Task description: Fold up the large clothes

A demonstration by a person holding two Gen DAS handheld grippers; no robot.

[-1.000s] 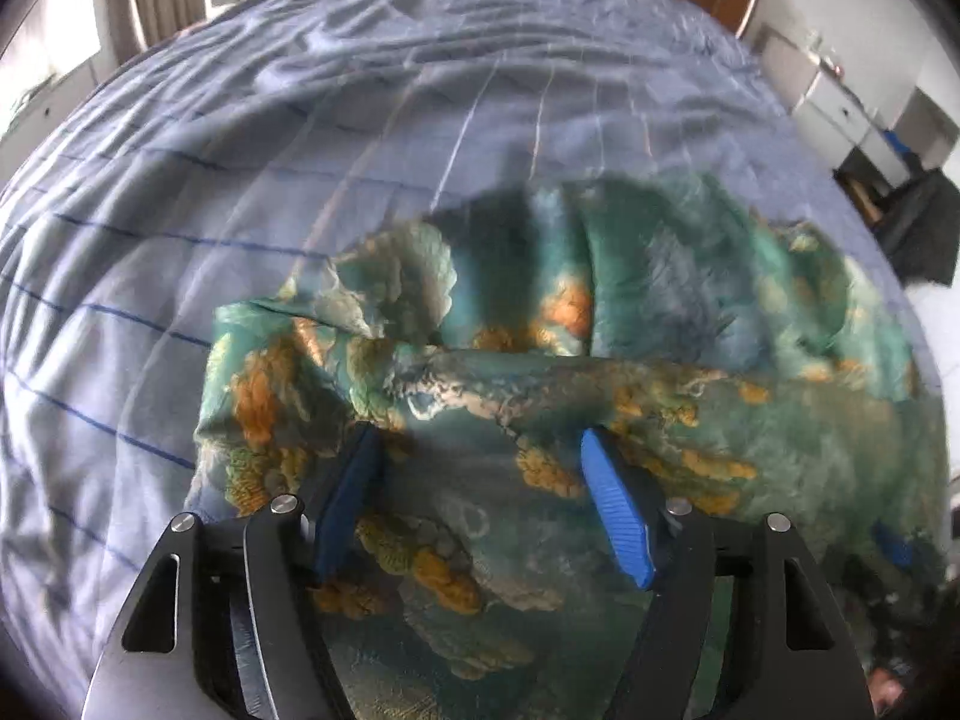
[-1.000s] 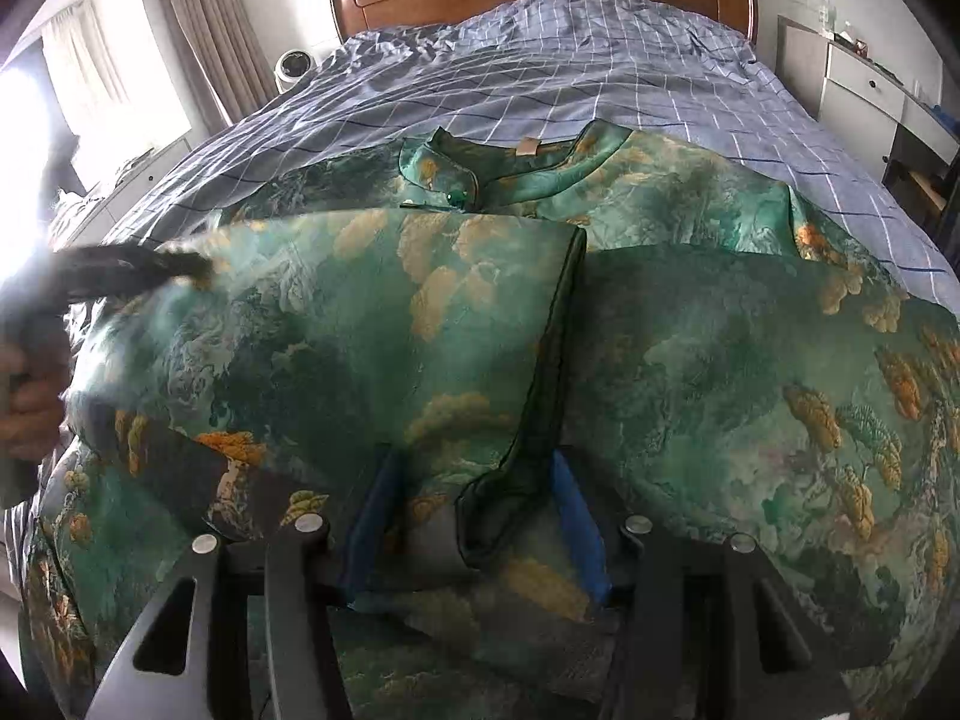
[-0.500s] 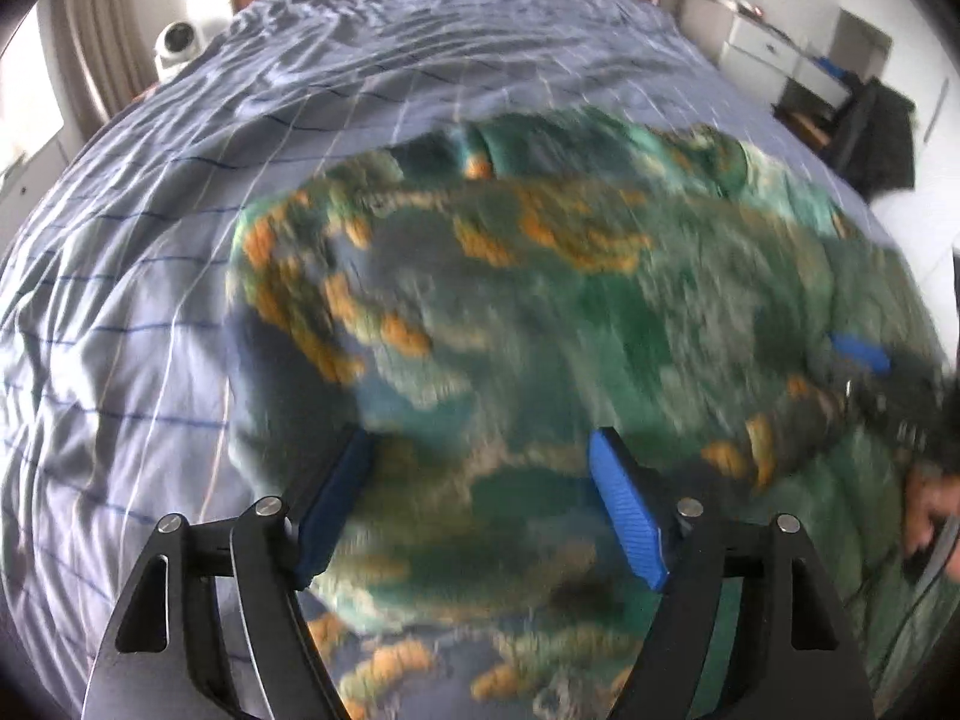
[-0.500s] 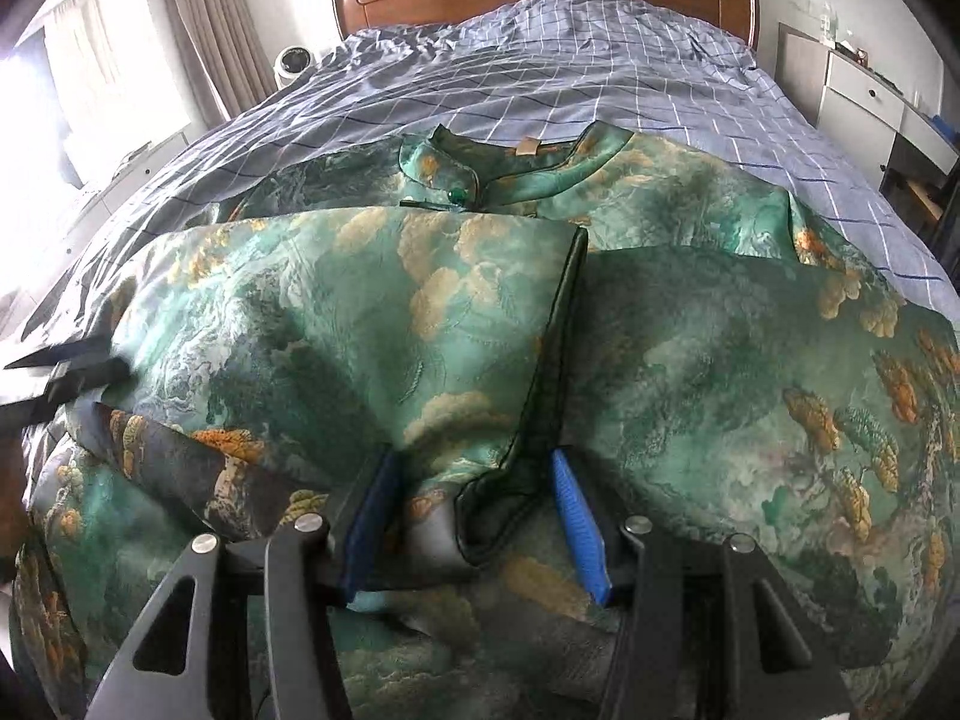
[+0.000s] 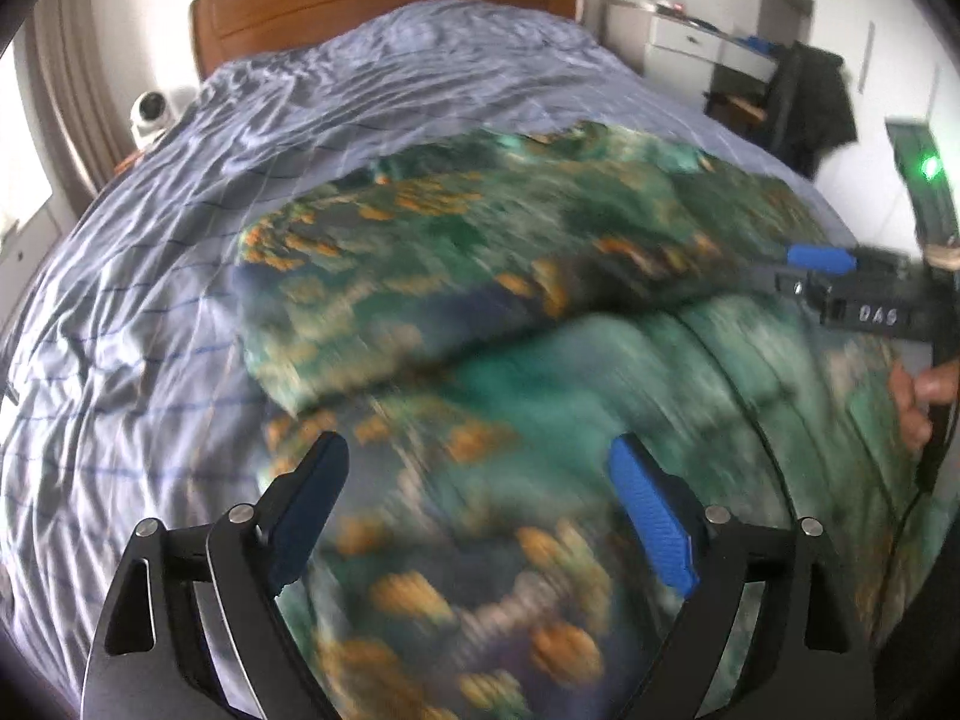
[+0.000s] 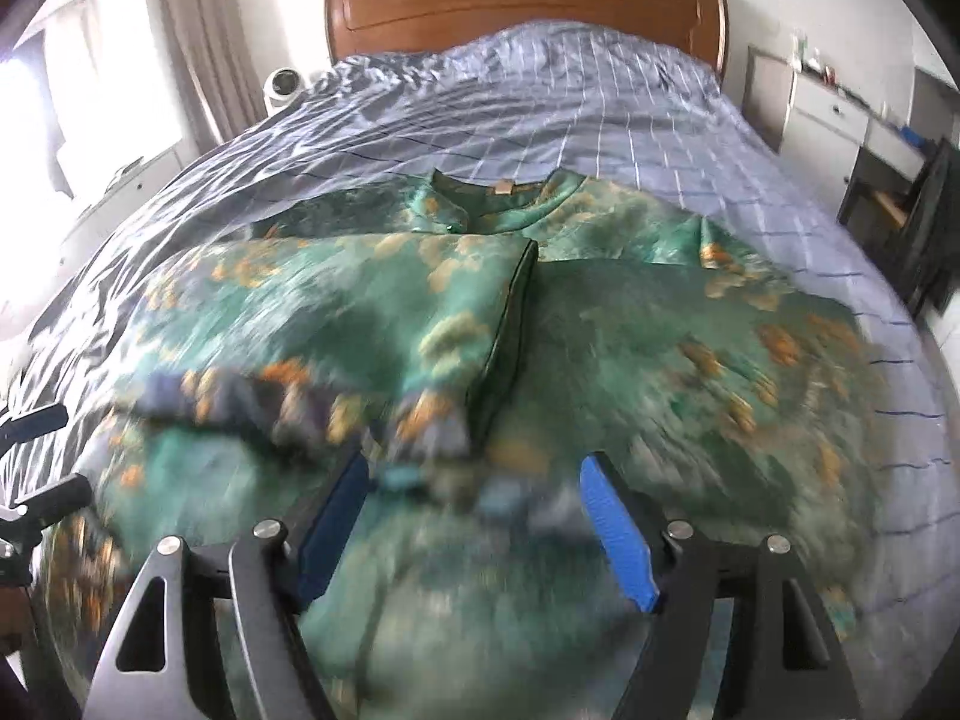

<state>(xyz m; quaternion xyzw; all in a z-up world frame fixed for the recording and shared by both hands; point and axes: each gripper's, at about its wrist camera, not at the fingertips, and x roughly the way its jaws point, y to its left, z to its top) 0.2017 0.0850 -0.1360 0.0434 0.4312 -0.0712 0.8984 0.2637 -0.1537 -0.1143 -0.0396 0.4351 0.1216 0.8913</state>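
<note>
A large green dress with orange and gold flowers [image 6: 630,312] lies spread on the bed, collar [image 6: 510,195] toward the headboard. One side is folded over the middle, its dark-edged hem [image 6: 510,306] running down the centre. My right gripper [image 6: 474,516] is open above the near fold, holding nothing. My left gripper [image 5: 480,510] is open above the dress [image 5: 480,276] near its left edge, holding nothing. The right gripper also shows in the left wrist view [image 5: 822,258] at the right. Both views are blurred.
The bed has a blue checked cover [image 6: 540,96] and a wooden headboard [image 6: 522,0]. A white camera [image 6: 285,84] stands left of the bed. White drawers [image 6: 828,120] and a dark chair [image 5: 810,102] stand to the right.
Both grippers have let go of the dress and pulled back with jaws open. The left gripper swung right, toward the headboard. The folded side now lies flat.
</note>
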